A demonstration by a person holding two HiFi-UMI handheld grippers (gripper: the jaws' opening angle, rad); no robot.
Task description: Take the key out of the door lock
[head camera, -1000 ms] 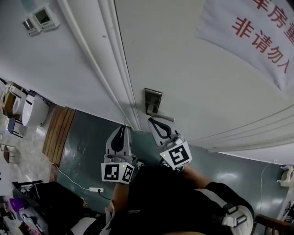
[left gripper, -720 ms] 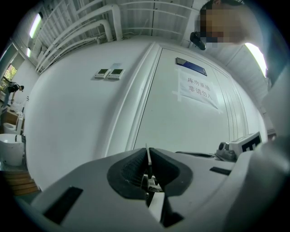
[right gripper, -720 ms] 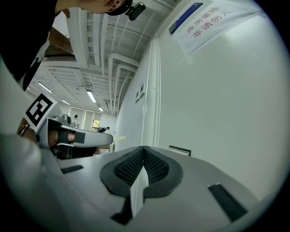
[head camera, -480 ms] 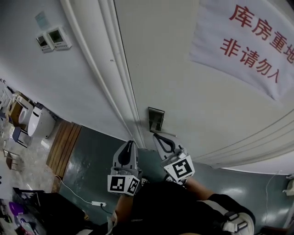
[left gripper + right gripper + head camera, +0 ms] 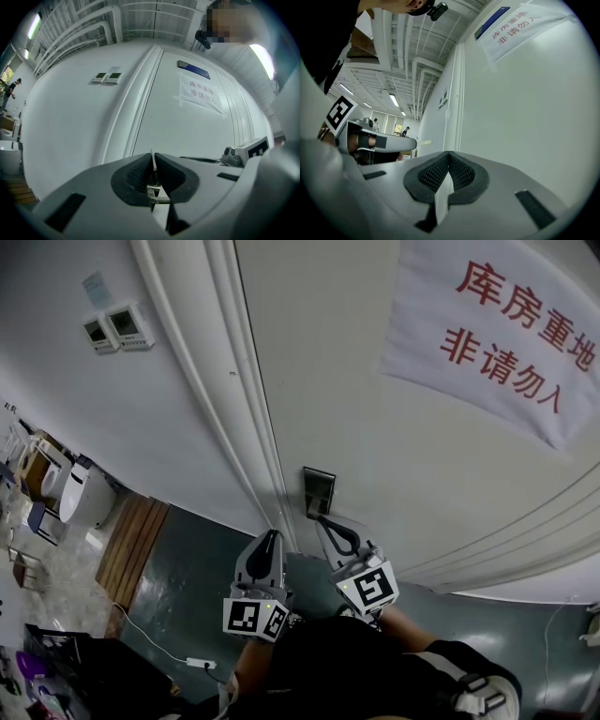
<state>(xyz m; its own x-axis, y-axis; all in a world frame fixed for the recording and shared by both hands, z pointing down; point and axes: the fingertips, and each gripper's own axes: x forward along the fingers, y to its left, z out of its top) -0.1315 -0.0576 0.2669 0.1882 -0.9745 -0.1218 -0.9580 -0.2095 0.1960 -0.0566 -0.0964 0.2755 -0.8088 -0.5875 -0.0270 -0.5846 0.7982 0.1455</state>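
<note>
The light is soft and even. Long ceiling lamps [image 5: 396, 100] glow bright white. The door [image 5: 375, 427] looks sharp. Both gripper views bend at their dark, blurry edges.

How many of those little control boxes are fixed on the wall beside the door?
2. The first box and the second box sit side by side on the white wall, just outside the door frame. None look hidden.

DOOR LOCK [image 5: 319, 491]: a dark, upright rectangular metal plate set in the white door [image 5: 394, 456] close to its edge by the frame [image 5: 246, 409], just above the tips of the right fingers [image 5: 333, 531] and up and right of the left fingers [image 5: 266, 555]. The key is too small to make out.
</note>
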